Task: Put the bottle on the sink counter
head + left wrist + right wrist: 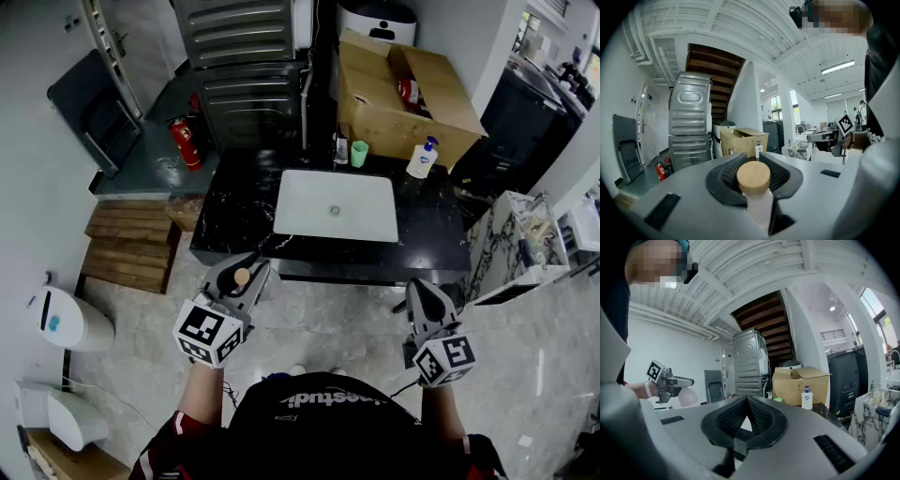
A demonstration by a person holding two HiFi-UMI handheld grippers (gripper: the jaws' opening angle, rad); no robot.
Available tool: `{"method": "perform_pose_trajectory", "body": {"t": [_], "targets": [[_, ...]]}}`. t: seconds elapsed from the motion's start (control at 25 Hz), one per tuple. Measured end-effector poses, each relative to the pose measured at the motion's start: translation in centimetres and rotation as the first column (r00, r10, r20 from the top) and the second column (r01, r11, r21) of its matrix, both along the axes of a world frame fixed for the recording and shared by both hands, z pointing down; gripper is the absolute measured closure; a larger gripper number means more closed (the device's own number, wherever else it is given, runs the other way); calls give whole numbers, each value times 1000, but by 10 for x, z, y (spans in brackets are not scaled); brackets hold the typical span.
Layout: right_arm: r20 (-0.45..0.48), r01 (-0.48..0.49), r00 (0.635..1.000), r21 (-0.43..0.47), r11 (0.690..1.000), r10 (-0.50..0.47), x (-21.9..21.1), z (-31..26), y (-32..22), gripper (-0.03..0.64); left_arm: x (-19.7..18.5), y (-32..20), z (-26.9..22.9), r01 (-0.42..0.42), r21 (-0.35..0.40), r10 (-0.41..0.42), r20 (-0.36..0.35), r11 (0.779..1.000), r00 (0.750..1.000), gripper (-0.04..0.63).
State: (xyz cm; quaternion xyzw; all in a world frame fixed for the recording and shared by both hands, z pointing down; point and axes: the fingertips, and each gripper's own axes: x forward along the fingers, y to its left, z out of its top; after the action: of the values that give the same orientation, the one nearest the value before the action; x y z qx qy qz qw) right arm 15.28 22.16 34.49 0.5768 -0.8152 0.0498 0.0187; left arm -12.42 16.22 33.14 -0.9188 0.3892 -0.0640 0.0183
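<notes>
Left hand-held gripper (753,161) part-open, clamped on bottle (753,180)

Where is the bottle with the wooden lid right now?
The bottle is low on the left of the head view, gripped in the left claw, up off the floor just short of the front edge of the black sink counter.

Both grippers are held out in front of the person, short of the near edge of the sink counter (234,220) and well apart from each other. The left gripper (251,268) points toward the counter's left part, its jaws clamped on a bottle (753,180) just below its wooden cap. The right gripper (419,289) points toward the right part, its jaws together with nothing between them. Both forearms (200,398) reach forward.
</notes>
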Motion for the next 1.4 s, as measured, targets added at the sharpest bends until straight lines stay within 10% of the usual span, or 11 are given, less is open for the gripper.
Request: {"method": "perform_pose_trajectory", "body": {"t": [1.4], "targets": [[23, 99, 995, -20, 995, -99, 5, 2, 1, 578, 23, 6, -2, 30, -14, -29, 20, 999, 999, 502]]}}
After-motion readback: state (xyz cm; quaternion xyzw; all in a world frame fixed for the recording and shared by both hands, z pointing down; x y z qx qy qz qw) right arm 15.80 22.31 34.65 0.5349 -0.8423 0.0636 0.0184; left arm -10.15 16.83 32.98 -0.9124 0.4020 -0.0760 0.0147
